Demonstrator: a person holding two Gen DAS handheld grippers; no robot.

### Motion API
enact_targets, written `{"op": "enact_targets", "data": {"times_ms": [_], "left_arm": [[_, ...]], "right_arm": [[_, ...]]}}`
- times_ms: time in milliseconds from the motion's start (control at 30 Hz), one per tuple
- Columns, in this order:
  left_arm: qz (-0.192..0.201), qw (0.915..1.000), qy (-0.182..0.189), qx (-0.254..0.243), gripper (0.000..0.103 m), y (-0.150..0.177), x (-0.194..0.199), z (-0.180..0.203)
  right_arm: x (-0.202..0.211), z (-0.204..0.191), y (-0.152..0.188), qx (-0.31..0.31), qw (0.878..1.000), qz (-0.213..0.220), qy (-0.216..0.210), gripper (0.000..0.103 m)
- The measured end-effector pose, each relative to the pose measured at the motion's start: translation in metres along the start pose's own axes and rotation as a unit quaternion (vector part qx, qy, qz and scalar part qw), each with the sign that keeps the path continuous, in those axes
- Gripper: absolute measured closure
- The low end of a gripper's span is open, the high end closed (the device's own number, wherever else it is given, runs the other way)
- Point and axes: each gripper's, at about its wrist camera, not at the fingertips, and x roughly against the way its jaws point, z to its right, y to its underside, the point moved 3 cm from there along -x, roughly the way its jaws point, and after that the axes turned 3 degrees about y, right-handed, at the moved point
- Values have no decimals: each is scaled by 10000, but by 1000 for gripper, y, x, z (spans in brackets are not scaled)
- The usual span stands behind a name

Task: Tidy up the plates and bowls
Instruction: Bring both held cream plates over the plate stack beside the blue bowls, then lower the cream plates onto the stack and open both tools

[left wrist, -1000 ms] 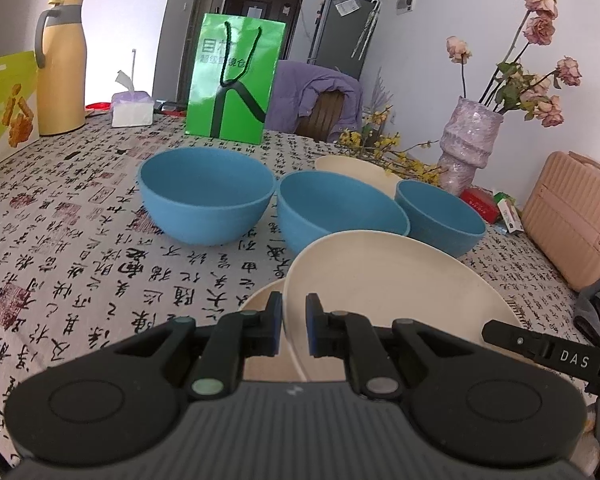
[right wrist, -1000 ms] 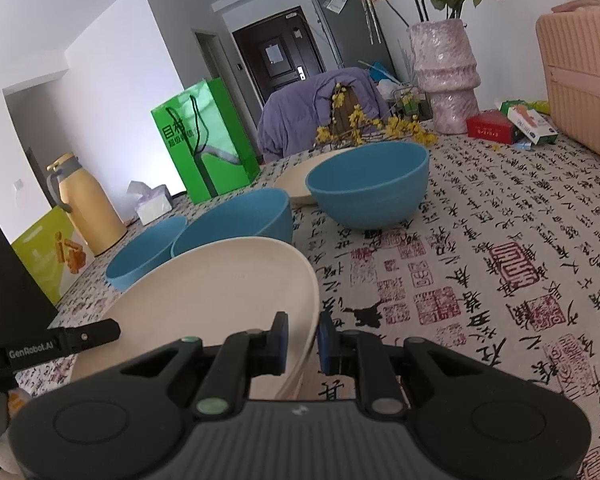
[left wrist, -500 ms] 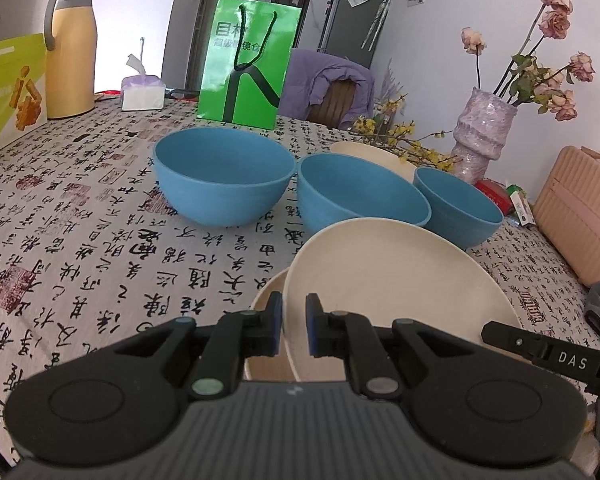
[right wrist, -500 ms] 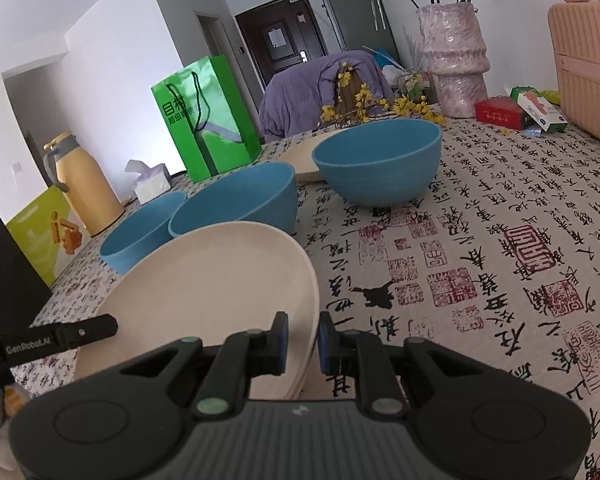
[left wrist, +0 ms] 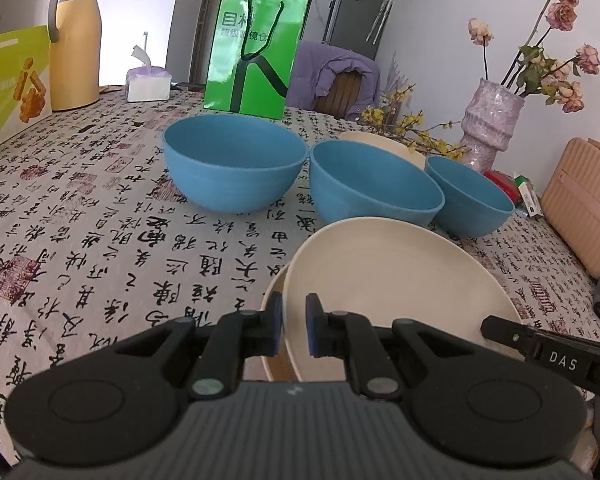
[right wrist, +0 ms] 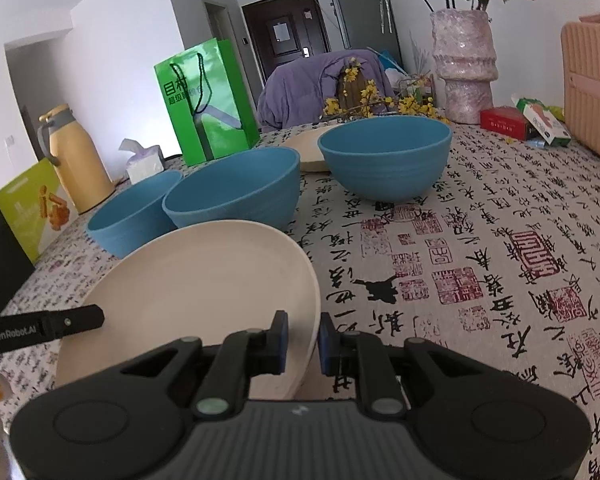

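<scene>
Both claws, the left claw and the right claw, are gripping opposite rims of the cream plate, hovering over another plate near the blue bowls; lowering it level and centred should stack it cleanly.

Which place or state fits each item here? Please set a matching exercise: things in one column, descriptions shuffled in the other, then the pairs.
Things:
1. cream plate
2. green paper bag
3. yellow thermos jug
4. dried roses

Descriptions:
A. in the lilac vase
B. far left corner of the table
C. gripped at opposite rims by both grippers
D. upright behind the blue bowls

Pairs: 1-C, 2-D, 3-B, 4-A
</scene>
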Motion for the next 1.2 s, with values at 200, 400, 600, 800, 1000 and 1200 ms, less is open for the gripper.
{"op": "enact_targets", "data": {"times_ms": [200, 400, 600, 800, 1000, 1200], "left_arm": [[-48, 10000, -41, -23, 92, 1, -4, -2], [-85, 9999, -83, -49, 92, 1, -8, -2], [-93, 9999, -63, -73, 91, 2, -9, -2], [-91, 9999, -51, -72, 91, 2, -10, -3], [-44, 9996, -155, -222, 91, 5, -11, 2], [-32, 9995, -188, -260, 90, 6, -12, 3]], "right_arm": [[-4, -3, 1, 141, 9999, 11, 53, 87], [-9, -5, 2, 266, 9996, 26, 98, 86], [-10, -6, 2, 328, 9994, 55, 126, 86], [-10, -7, 3, 426, 9989, 110, 176, 85], [-9, -7, 3, 463, 9987, 160, 171, 85], [-7, -7, 2, 480, 9985, 196, 185, 84]]}}
